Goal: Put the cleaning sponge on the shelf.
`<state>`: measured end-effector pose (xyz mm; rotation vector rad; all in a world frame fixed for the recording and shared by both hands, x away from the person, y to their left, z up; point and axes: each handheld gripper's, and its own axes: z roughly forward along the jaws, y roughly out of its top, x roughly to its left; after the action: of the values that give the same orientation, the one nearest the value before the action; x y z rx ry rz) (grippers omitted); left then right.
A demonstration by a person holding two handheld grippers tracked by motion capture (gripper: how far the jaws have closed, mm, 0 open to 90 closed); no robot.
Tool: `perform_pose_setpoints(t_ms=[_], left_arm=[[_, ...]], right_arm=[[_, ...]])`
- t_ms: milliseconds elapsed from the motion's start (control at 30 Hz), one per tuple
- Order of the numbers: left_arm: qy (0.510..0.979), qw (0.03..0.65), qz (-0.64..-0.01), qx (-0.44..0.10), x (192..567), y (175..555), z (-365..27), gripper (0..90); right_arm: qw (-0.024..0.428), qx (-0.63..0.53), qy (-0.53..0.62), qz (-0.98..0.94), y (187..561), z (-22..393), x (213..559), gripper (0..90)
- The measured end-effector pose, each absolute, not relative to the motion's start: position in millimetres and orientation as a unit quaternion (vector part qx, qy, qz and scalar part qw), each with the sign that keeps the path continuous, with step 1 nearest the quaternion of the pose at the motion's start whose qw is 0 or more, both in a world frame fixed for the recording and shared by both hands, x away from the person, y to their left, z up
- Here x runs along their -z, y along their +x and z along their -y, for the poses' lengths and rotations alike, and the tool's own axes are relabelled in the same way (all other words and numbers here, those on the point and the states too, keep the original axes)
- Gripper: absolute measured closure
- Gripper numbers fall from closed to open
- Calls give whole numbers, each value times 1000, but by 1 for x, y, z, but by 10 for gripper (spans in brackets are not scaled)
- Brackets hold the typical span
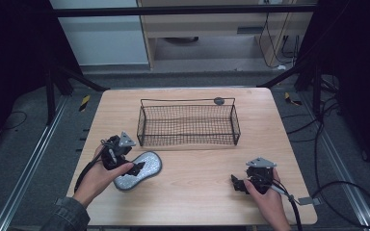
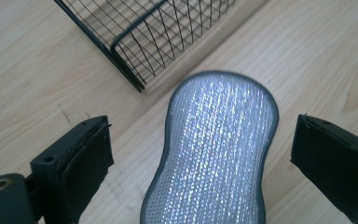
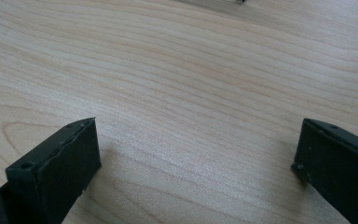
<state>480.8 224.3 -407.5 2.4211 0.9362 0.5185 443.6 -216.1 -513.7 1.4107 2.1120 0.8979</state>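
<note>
A silver-grey peanut-shaped scrub sponge (image 1: 139, 169) lies flat on the wooden table (image 1: 197, 159), in front of a black wire basket (image 1: 188, 123). My left gripper (image 1: 136, 169) hovers over the sponge's near end with its jaws spread wide. In the left gripper view the sponge (image 2: 216, 149) lies between the two jaws without touching either, and the basket's corner (image 2: 135, 42) is just beyond. My right gripper (image 1: 237, 184) rests low at the front right, open, and in the right gripper view there is bare wood (image 3: 191, 93) between its jaws.
The basket has nothing in it and stands at the table's middle back, with a small round grey tag (image 1: 218, 100) on its far rim. Dark floor, cables (image 1: 347, 192) and metal frame legs surround the table.
</note>
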Motion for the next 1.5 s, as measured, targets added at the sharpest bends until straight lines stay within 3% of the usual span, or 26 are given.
perform_pose_setpoints(t_ms=[400,700,1500], left_arm=[[918,180,-317,-159,416,483,-227,41],[921,164,-329,-128,417,486,-232,41],[938,128,-303,-108,429,492,-218,42]], right_arm=[[223,-325,505,-768,447,216,514,3],[220,-326,509,-766,447,215,514,3],[219,-326,508,-766,447,215,513,3]])
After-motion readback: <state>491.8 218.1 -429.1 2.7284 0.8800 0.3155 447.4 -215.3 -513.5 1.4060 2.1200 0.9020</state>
